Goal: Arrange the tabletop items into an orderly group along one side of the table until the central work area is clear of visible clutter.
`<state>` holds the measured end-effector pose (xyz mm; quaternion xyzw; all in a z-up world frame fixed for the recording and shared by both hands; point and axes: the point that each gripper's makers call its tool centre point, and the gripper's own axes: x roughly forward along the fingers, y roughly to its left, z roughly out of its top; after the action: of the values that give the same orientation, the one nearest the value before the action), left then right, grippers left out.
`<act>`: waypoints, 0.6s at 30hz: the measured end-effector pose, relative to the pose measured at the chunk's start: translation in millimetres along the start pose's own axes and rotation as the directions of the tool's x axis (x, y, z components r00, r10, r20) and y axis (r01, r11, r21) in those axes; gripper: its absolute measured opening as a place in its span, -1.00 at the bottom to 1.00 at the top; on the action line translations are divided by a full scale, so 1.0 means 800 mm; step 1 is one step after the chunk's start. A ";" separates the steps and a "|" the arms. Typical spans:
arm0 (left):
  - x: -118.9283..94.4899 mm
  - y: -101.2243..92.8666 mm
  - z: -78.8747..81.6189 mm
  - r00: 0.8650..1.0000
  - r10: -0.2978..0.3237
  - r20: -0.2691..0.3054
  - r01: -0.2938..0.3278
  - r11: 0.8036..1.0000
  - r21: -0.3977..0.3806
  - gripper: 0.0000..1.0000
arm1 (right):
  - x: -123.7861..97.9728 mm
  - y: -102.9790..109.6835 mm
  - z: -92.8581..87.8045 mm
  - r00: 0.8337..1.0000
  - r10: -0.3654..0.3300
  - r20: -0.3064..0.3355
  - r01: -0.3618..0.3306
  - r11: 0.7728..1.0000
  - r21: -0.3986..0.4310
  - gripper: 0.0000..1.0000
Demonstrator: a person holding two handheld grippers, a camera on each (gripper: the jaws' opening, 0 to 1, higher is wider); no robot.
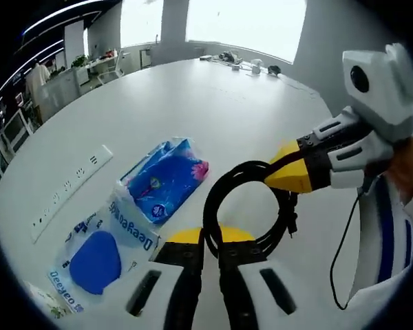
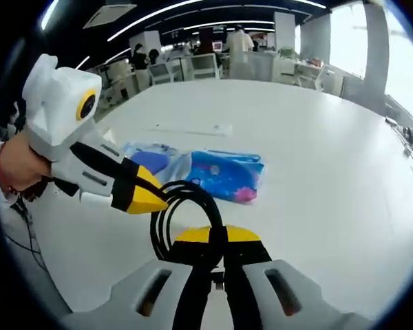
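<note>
A coiled black cable (image 1: 210, 206) (image 2: 208, 199) hangs just above the white table (image 1: 213, 103), held between both grippers. My left gripper (image 1: 211, 237) (image 2: 151, 196) is shut on the coil's near edge. My right gripper (image 1: 279, 173) (image 2: 217, 237) is shut on the opposite side of the loop. To the left lie a blue flowered tissue pack (image 1: 166, 179) (image 2: 227, 175) and a clear bag (image 1: 100, 251) (image 2: 148, 161) with a blue item inside, touching each other. A white power strip (image 1: 72, 189) (image 2: 193, 128) lies flat beyond them.
Small items (image 1: 251, 65) sit at the table's far end near the window. Office desks (image 2: 193, 65) and people stand beyond the table. A person's hand (image 1: 406, 168) holds the right gripper, and a thin black wire (image 1: 344, 254) dangles below it.
</note>
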<state>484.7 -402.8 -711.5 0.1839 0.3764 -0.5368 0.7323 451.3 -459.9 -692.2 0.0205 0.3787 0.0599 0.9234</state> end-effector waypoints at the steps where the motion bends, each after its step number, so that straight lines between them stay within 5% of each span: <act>1: 0.005 0.001 -0.003 1.000 0.004 -0.007 -0.004 1.000 -0.014 -0.92 | 0.006 -0.003 -0.005 1.000 0.002 -0.012 -0.002 1.000 0.002 -0.97; 18: 0.041 0.009 -0.017 0.998 0.014 -0.054 -0.018 0.998 -0.061 -0.88 | 0.049 -0.026 -0.041 0.999 0.005 -0.049 -0.003 0.999 0.042 -0.96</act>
<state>491.1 -412.8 -746.0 0.1786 0.4109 -0.5140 0.7315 457.6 -475.9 -744.6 0.0391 0.4025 0.0544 0.9130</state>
